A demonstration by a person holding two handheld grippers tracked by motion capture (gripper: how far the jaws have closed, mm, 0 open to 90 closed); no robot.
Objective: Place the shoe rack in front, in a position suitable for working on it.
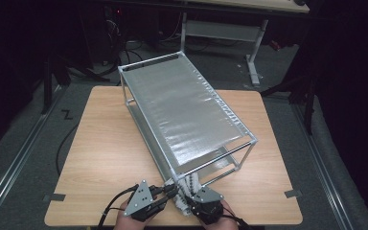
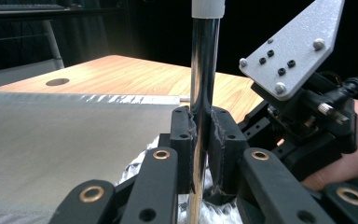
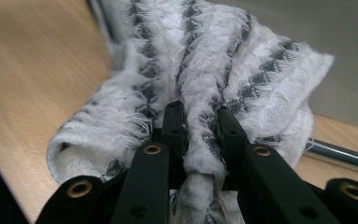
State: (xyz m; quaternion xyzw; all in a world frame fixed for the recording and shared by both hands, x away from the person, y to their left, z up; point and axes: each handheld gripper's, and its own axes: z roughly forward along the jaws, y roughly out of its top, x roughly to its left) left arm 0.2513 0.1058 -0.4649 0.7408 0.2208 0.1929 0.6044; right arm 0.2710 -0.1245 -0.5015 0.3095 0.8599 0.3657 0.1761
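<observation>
The soft, light cloth (image 3: 205, 70) is pinched mid-fold by the right claw (image 3: 200, 116), while the slick, stiff rack post (image 2: 204, 70) is clamped by the left claw (image 2: 204, 126).

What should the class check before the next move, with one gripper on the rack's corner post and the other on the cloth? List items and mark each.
1. Left gripper clamped on the chrome post: ok.
2. Right gripper pinching the white-and-grey cloth: ok.
3. Rack fully on the table: ok.
4. Cloth touching the post: cannot tell.
5. Grippers apart from each other: ok.
</observation>
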